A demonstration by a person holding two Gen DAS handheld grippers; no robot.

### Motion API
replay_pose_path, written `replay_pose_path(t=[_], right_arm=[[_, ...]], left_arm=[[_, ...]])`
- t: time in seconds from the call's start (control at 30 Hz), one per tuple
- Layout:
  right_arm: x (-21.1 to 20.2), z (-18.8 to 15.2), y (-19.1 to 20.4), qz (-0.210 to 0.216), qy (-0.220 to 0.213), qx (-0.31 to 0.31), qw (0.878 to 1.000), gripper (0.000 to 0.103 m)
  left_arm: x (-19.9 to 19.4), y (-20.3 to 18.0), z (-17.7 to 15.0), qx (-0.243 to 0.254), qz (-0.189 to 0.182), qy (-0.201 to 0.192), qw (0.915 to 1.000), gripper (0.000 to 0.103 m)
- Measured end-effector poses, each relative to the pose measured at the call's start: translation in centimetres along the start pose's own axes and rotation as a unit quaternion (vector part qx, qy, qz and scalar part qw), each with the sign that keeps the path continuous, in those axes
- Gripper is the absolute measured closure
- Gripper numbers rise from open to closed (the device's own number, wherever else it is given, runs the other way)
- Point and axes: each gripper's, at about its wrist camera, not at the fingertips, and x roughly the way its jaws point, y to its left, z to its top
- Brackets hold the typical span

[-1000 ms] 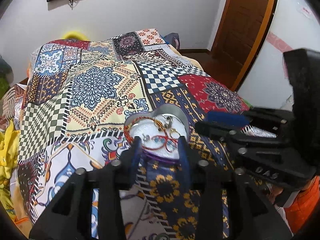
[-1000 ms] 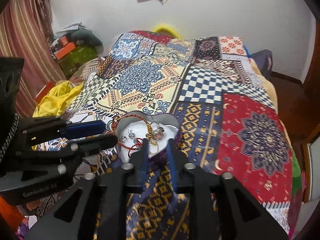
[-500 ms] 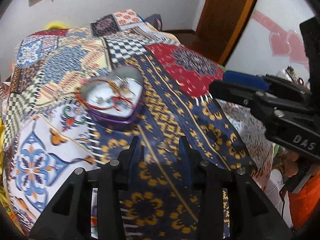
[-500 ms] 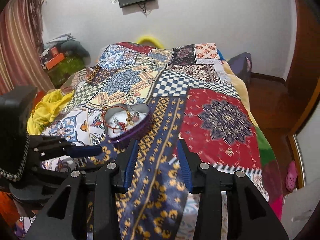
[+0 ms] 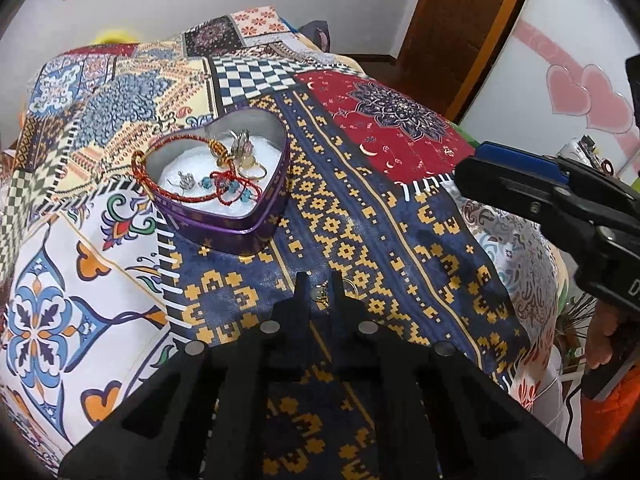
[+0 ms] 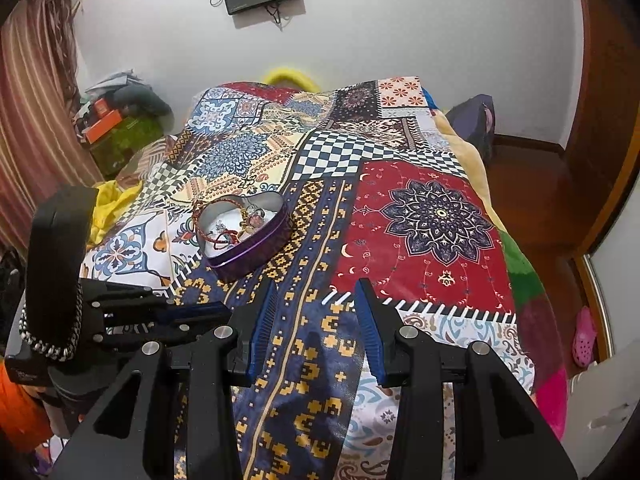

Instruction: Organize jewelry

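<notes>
left gripper [image 5: 320,294] narrowed from wide onto small gold trinket [image 5: 320,295] on bedspread [image 5: 400,216], grip unconfirmed | right gripper [image 6: 316,320] wide, empty | heart tin [image 5: 224,216] just beyond | next: lift, drop in tin

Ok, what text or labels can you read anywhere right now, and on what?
"D": white letter on the right gripper body, rest cut off at frame edge.
Label on the left gripper body: too blurred.
Orange box by the wall: print too small.
Heart tin, gold trinket between the left jaws: no text.
</notes>
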Motion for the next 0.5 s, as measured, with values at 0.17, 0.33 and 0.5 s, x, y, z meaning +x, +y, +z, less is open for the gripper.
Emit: replay_pose_path(t=[0.17,0.33,0.5], right_arm=[[-0.1,0.2,0.6,0.008,-0.007,-0.002,1.000,0.066],[-0.3,0.9,1.3,0.015,-0.019,-0.005,1.000,0.066],[-0.8,1.8,2.0,0.022,-0.036,-0.003,0.999,0.066]], left_arm=[[-2.0,0.3,0.8,0.003,0.016,-0.034,0.9993,0.097],[-4.3,1.7,2.4,-0.007,0.035,-0.079,0.9963,0.097],[-4.5,3.4,3.8,-0.022,0.045,-0.092,0.9945,0.097]])
